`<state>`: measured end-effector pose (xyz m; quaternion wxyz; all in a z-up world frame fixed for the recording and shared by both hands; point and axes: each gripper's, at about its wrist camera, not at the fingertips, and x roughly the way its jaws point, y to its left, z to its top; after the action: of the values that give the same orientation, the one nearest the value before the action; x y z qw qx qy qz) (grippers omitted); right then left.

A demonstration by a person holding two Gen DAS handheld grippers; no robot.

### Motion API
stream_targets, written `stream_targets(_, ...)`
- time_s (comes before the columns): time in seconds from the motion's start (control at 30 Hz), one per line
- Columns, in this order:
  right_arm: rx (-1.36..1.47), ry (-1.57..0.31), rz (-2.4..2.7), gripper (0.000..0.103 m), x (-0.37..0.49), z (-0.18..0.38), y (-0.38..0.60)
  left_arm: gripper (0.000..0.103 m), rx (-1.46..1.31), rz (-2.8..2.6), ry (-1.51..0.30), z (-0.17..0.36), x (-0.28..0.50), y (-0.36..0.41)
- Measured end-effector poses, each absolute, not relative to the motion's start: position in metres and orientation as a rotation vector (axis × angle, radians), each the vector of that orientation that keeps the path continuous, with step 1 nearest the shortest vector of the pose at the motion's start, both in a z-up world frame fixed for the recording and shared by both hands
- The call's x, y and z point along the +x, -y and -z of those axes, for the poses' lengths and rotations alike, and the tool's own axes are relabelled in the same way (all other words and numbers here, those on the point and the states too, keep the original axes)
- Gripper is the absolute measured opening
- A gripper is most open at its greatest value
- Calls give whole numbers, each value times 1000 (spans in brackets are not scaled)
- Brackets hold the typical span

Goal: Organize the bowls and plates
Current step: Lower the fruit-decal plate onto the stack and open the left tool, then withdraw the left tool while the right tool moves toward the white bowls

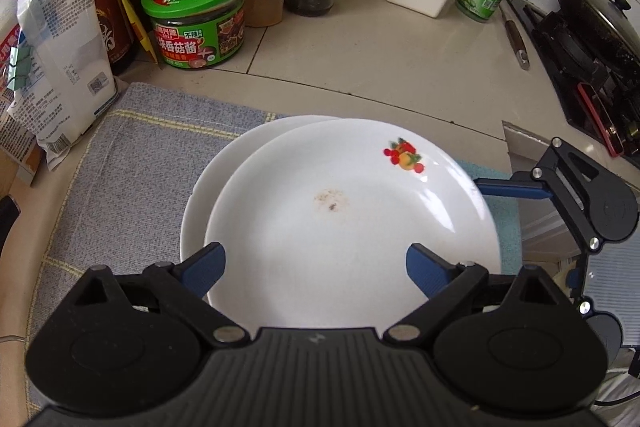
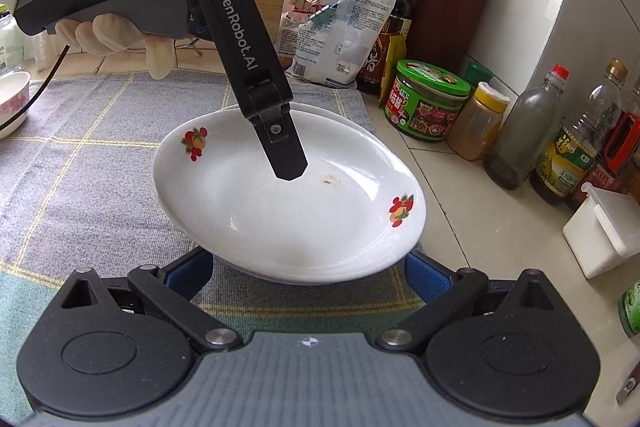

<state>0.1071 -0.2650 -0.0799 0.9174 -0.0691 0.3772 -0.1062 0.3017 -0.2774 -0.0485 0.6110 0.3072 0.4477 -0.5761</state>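
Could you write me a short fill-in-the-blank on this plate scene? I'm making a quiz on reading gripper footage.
1. The top plate lies on a second white ____.
2. Both plates sit on a checked grey ____.
3. Each fruit print on the top plate sits near its ____.
4. The left gripper hangs over the top plate with its jaws ____.

Missing words: plate; cloth; rim; open

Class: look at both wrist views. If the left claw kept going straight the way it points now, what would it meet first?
Most likely the top plate: the left claw hangs open above its inner surface, pointing steeply down at it. How far above it hangs is unclear.
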Motion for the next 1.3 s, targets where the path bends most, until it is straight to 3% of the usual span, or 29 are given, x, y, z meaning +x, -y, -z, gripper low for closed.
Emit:
stream_targets(0.67, -133, -762, 152, 103, 107, 72, 263, 98, 430, 1110, -816, 26, 260, 206)
stream_targets(1.3, -193, -779, -85, 103, 133, 55, 238, 101, 227, 646, -685, 11, 201, 76)
